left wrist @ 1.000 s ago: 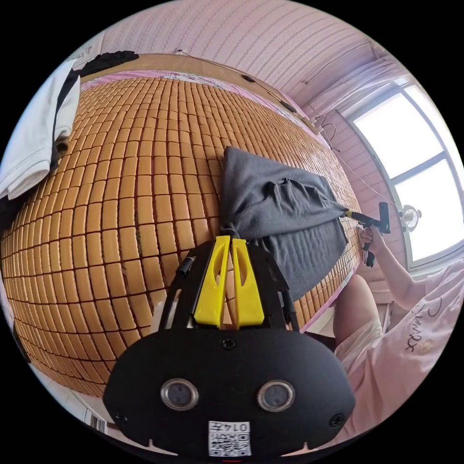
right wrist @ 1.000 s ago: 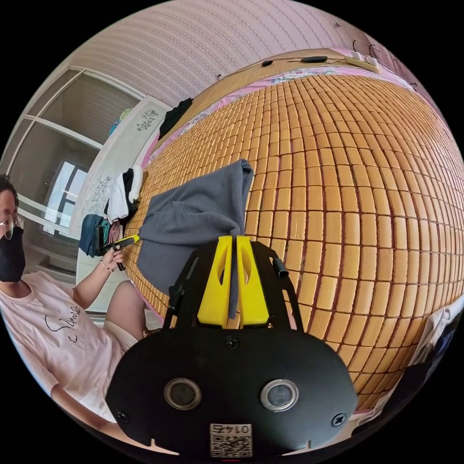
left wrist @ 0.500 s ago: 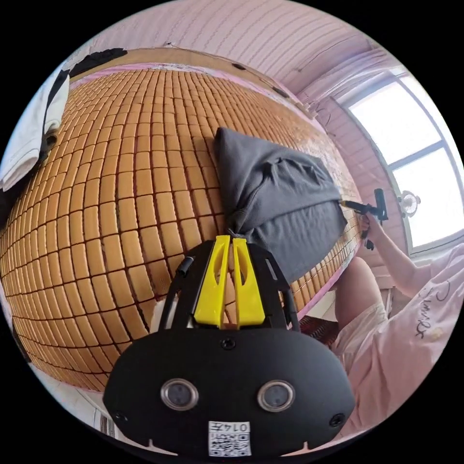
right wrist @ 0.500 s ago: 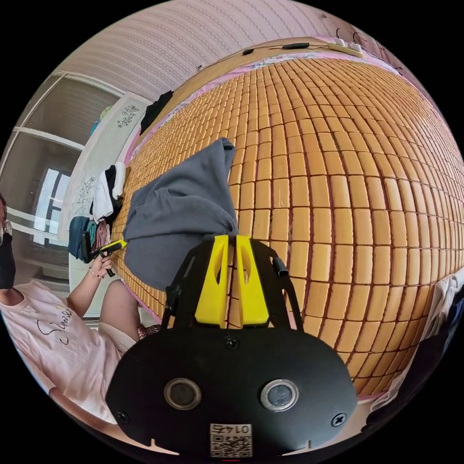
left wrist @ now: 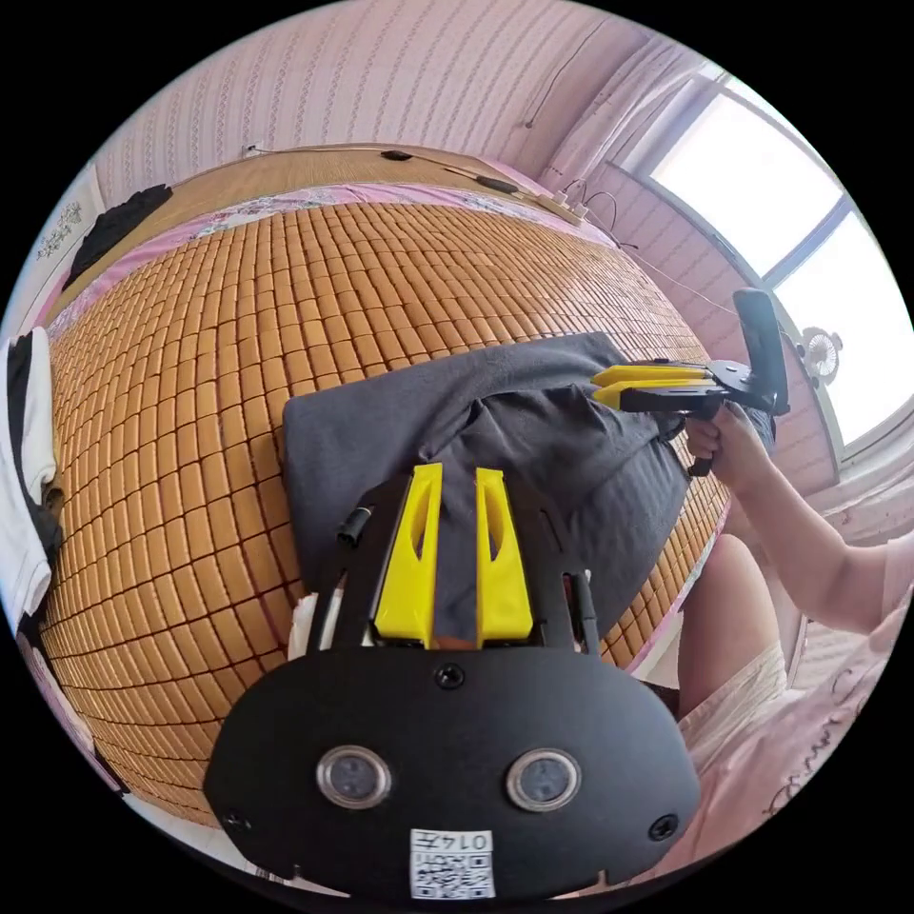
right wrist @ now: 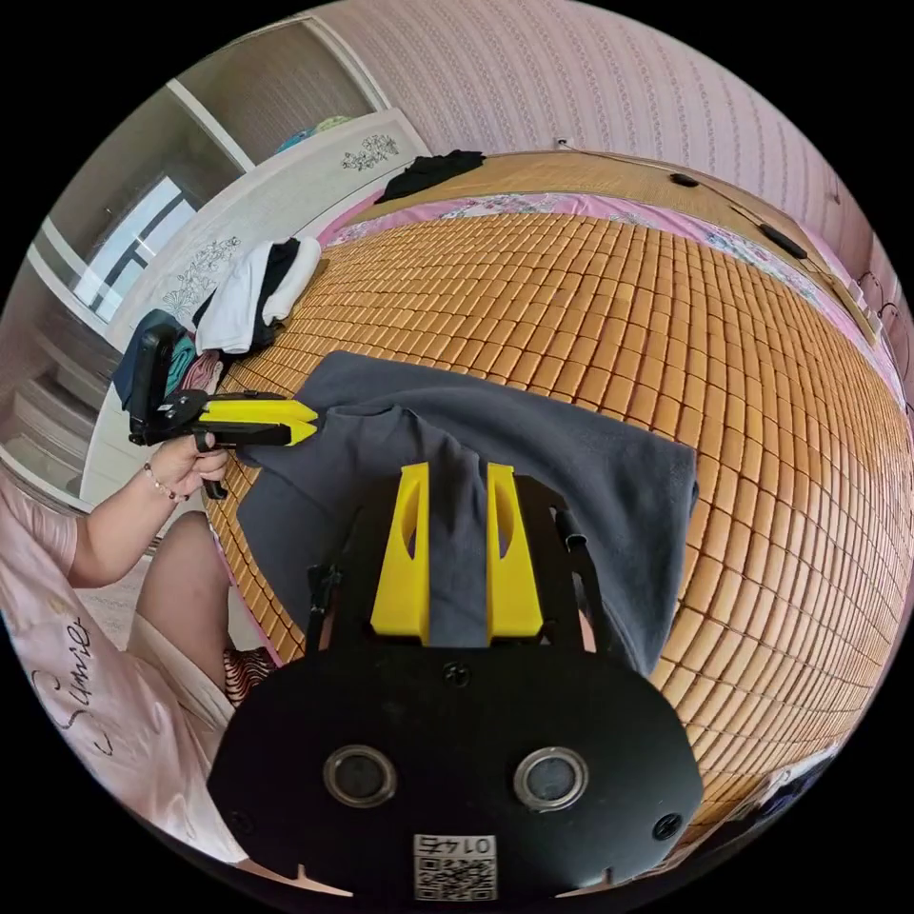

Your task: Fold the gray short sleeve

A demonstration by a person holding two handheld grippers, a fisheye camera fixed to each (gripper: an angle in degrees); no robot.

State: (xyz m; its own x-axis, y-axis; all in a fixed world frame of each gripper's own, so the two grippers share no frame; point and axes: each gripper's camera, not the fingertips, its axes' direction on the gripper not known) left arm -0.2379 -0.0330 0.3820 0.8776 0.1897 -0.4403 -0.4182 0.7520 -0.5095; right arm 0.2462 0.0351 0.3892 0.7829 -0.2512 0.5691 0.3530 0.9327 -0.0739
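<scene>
Right gripper view: cursive script on person's pink shirt (right wrist: 71, 657), unreadable.

A home bedroom: bamboo-mat bed (left wrist: 238, 314), pink striped wallpaper (left wrist: 381, 86), window (left wrist: 809, 238)

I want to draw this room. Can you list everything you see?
gray shirt: one, gray, lying on the mat near its edge
bamboo mat: one, orange-brown, covering the bed
white and black clothes: one pile, at the mat's edge
black garment: one, black, by the headboard
window: one, bright
left gripper: yellow jaws, gray cloth between them
right gripper: yellow jaws, gray cloth between them
hand: one, holding the right gripper's handle
</scene>
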